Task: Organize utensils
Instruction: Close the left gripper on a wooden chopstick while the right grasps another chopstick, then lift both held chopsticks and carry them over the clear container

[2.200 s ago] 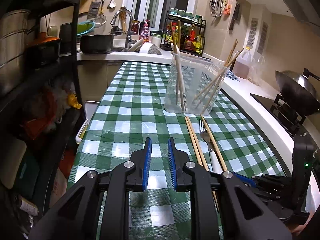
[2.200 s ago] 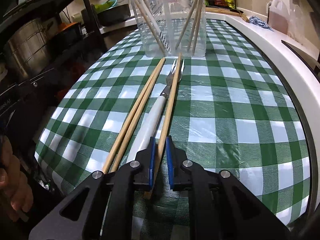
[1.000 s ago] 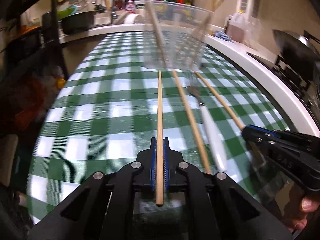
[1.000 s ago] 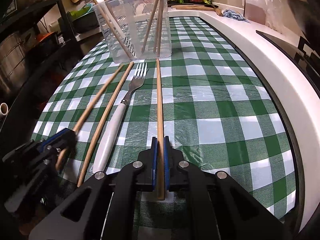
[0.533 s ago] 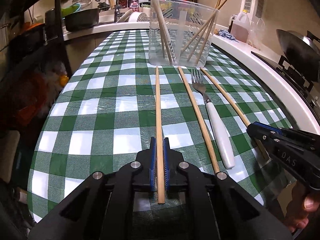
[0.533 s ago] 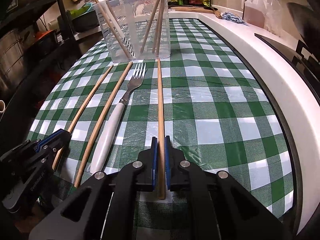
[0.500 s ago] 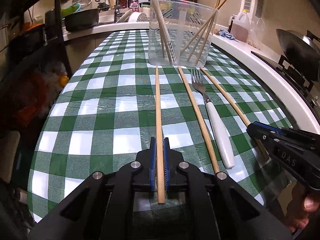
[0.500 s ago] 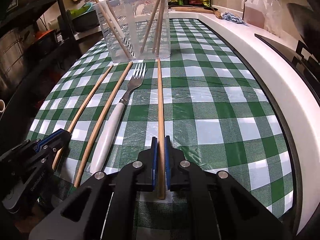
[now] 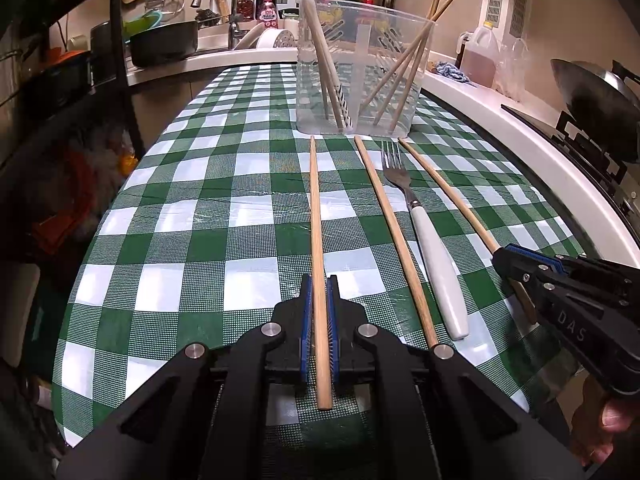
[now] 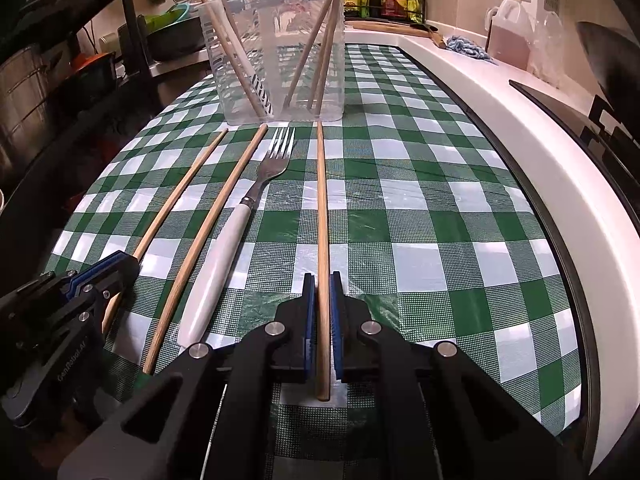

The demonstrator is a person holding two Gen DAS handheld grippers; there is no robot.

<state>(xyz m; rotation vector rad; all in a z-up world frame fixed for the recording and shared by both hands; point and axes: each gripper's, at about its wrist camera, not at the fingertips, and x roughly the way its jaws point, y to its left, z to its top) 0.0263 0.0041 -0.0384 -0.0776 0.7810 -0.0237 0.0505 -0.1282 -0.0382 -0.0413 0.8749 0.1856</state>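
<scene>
A: Left wrist view first. What's the tool doing?

B: The left gripper (image 9: 319, 280) has its blue pads clamped on the leftmost chopstick (image 9: 315, 216), near its butt end. The stick runs straight ahead over the green checked tablecloth (image 9: 192, 240), its tip just short of the clear plastic holder (image 9: 360, 92).

A: What lies around it?

B: To its right lie a middle chopstick (image 9: 394, 240), then a fork (image 9: 420, 232) with a white handle, then the rightmost chopstick (image 9: 448, 194), whose near end is in the right gripper (image 9: 502, 254). A fingertip shows at the lower right corner. The holder already has chopsticks leaning inside. Behind it are a sink, a black pan (image 9: 164, 42) and a bottle of brownish liquid (image 9: 480, 62); a wok (image 9: 596, 100) sits on the right.

A: And the right wrist view?

B: The right gripper (image 10: 322, 280) is closed on the rightmost chopstick (image 10: 322, 208), which points at the clear plastic holder (image 10: 276, 52) and stops just before its base. The fork (image 10: 244, 208), the middle chopstick (image 10: 216, 220) and the leftmost chopstick (image 10: 180, 196) lie to the left, the last running into the left gripper (image 10: 128, 258). Nothing lies between either held stick and the holder.
</scene>
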